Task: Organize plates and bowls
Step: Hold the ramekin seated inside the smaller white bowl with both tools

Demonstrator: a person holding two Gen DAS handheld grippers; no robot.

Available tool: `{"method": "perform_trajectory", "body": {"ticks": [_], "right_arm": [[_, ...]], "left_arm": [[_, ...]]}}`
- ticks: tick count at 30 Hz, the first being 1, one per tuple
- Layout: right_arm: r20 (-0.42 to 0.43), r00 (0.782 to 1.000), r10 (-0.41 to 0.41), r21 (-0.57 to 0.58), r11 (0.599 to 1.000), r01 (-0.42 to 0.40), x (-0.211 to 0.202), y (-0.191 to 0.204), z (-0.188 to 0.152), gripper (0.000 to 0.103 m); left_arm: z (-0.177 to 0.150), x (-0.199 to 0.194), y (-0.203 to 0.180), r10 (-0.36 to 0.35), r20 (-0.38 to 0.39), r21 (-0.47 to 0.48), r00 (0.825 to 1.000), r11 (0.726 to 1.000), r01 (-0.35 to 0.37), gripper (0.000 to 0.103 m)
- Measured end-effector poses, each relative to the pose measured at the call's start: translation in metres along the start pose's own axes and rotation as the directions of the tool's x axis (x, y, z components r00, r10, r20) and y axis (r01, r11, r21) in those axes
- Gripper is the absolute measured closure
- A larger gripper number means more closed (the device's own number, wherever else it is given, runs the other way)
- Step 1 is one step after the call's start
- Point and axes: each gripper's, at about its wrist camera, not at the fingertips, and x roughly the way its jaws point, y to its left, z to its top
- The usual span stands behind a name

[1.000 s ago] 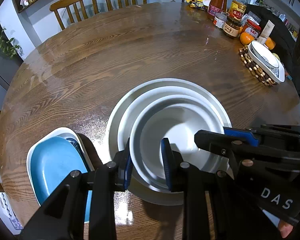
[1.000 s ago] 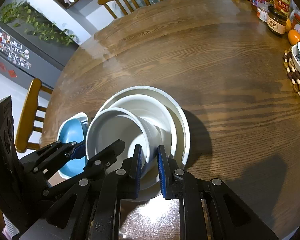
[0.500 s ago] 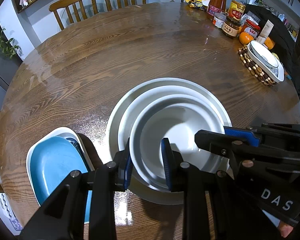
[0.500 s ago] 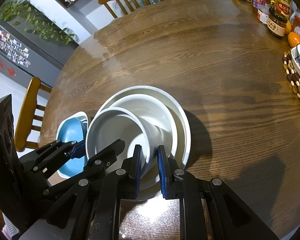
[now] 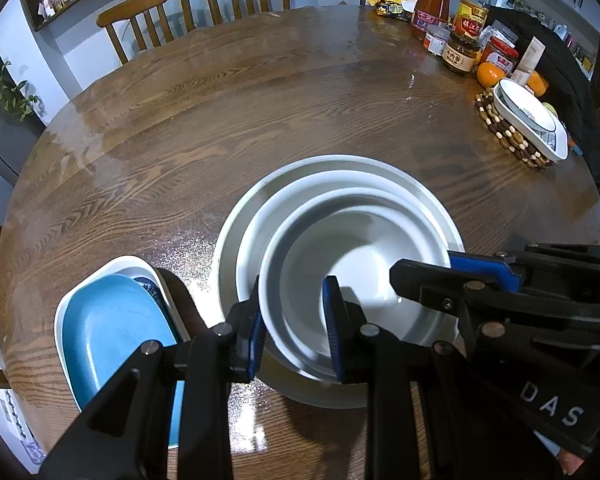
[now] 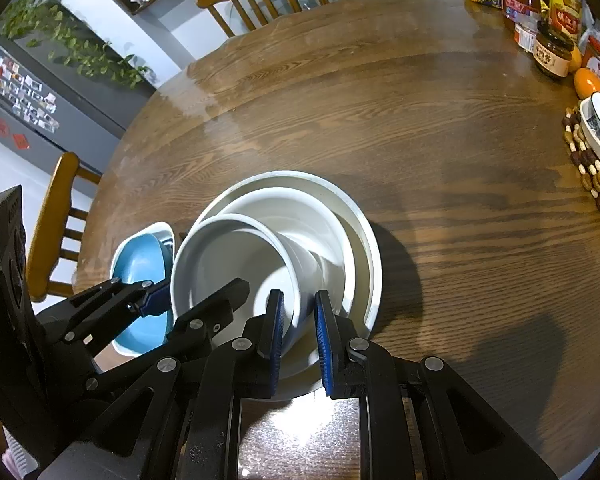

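Figure. Two hand-held grippers at a nested stack of white dishes on a round wooden table (image 5: 260,112).

The topmost white bowl (image 5: 352,276) sat inside a wider white bowl (image 5: 260,224), itself resting on a large white plate (image 5: 230,236); the stack occupied the lower centre of both views. The left gripper (image 5: 292,320) straddled the top bowl's near rim at lower centre of the left view, one blue pad outside the wall and one inside, apparently clamped on it. The right gripper (image 6: 299,332), at lower centre of the right view, was closed likewise across the bowl's wall (image 6: 300,276) on the opposite side. In the right view the bowl appeared tipped up from the stack, so it was probably borne by the two grips alone.

Risks, as judged: a glazed rim pinched at two small patches could slip or pivot if either hand lifted faster than the other; the bowl might then drop onto the dishes beneath and chip them. A drag sideways could shift the whole stack toward the blue dish (image 5: 112,340) in its white oval dish (image 5: 100,266), just beside it at lower left.

Pose: both grippers pointed steeply downward and forward, side by side, the left one's body (image 6: 112,308) visible at lower left of the right view.
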Motion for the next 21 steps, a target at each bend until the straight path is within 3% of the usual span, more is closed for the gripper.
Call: {"method": "perform_trajectory", "body": {"ticks": [21], "right_arm": [[0.006,1.000,-0.018,-0.010,1.000,0.018,-0.0013,0.0038,-0.0017,0.086]], "left_arm": [[-0.0017,0.0000,0.0012,0.006,0.008,0.014,1.000,1.000,-0.006,0.080]]}}
